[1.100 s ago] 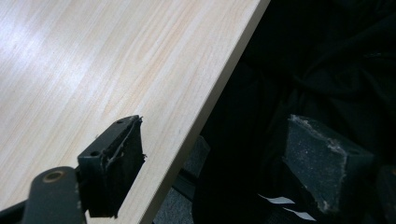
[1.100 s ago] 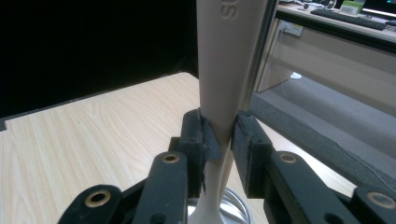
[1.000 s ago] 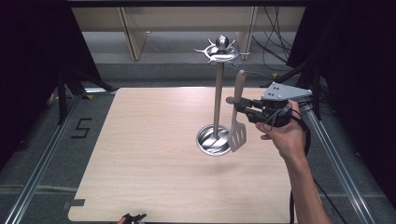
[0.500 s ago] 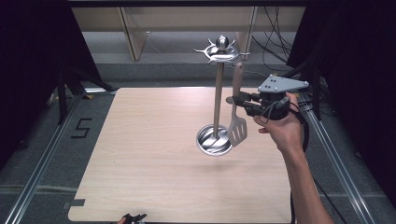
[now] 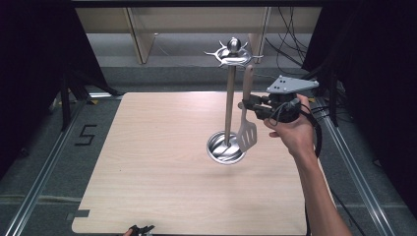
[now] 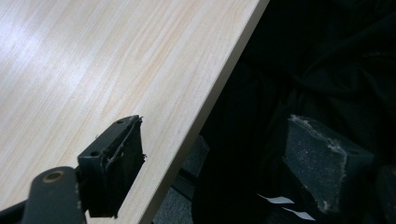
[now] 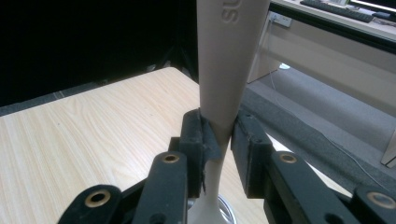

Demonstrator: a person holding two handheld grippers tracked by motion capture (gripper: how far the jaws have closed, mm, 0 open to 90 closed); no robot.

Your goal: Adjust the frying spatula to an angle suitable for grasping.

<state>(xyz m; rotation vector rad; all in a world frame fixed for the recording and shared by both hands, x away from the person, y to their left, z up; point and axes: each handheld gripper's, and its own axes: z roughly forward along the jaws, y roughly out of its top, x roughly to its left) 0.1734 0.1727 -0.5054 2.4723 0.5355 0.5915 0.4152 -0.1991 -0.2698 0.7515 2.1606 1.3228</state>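
Note:
A slotted spatula (image 5: 247, 135) with a beige handle (image 7: 223, 70) hangs upright in the air, head down, just right of the metal utensil stand's pole (image 5: 229, 103). My right gripper (image 5: 249, 105) is shut on the handle's middle, and its pads (image 7: 201, 135) squeeze it from both sides. The stand's round base (image 5: 225, 148) sits on the wooden table (image 5: 147, 162), and its ring of hooks (image 5: 233, 53) is level with the handle's top end. At the table's near edge, my left gripper (image 6: 215, 168) is open with nothing between its fingers (image 6: 114, 163). A small part of it (image 5: 140, 229) shows in the high view.
Metal rails run along both sides of the table. Wooden furniture legs and cables lie behind it at the back right. A "5" (image 5: 84, 133) is marked on the floor at the left. The person's right forearm (image 5: 319, 196) crosses the table's right side.
My right gripper has carried the spatula a little left and up, closer to the stand's pole. The left gripper has stayed still.

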